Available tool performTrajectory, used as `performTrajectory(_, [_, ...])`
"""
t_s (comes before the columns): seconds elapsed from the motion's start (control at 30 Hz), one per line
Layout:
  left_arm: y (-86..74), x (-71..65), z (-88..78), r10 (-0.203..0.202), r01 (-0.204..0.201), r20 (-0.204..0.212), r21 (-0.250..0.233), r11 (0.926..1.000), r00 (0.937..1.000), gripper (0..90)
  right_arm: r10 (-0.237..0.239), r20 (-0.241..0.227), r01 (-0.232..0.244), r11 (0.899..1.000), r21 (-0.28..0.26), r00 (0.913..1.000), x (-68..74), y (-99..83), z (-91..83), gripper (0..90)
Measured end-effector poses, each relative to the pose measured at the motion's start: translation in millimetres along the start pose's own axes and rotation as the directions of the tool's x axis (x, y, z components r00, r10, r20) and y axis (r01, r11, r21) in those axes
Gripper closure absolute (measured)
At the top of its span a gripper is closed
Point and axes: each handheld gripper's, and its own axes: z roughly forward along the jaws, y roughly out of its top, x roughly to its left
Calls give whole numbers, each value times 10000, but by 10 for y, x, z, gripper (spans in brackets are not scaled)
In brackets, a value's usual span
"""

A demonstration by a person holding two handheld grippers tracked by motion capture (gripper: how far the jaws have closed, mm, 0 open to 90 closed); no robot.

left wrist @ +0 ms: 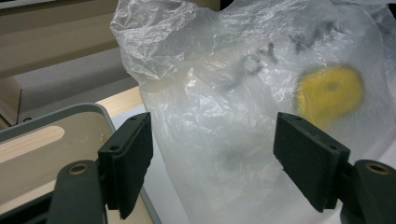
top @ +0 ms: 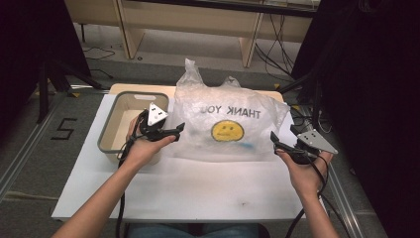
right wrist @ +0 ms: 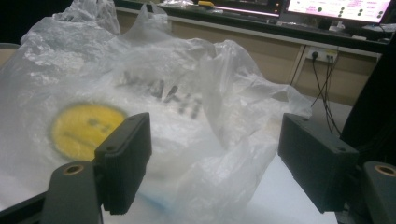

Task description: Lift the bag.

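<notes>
Nearest, the person's forearms are coming in over the white table top (top: pixel 198 191), each hand holding a gripper. Both are flanking the clear plastic bag (top: pixel 228 121), which is lying crumpled on the middle of the board. Left of the bag, the left gripper (top: pixel 174 131) is hovering with its jaws spread wide, gripping nothing; right of the bag, the right gripper (top: pixel 275 140) is likewise gaping and gripping nothing. Beside the bag's left edge a grey-rimmed tub (top: pixel 110 124) is sitting. Beyond the bag, pale wooden furniture (top: pixel 198 20) and cables (top: pixel 277 52) are lining the grey floor.
</notes>
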Motion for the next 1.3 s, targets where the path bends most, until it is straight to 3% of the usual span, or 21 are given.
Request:
performTrajectory(0.3, [-82,-67,-193,484,-488,538,60,9988,9974,281,124,-680,-105,9996,277,9976,33,-83,-71,280])
performTrajectory(0.73, [-400,-79,-507,1021,-1049,1340,142,9944,9857,283,354,-1967,-177,9957,914,9798,107,-327,-233,298])
performTrajectory(1.07, [-613,-76,-647,1080,-1145,1593,328,9929,9813,281,344,-2380,-97,9945,1042,9706,180,-457,-351,308])
performTrajectory(1.3, [-647,-70,-652,1137,-1203,1607,320,9922,9804,269,446,-2422,-202,9946,1022,9692,168,-485,-354,312])
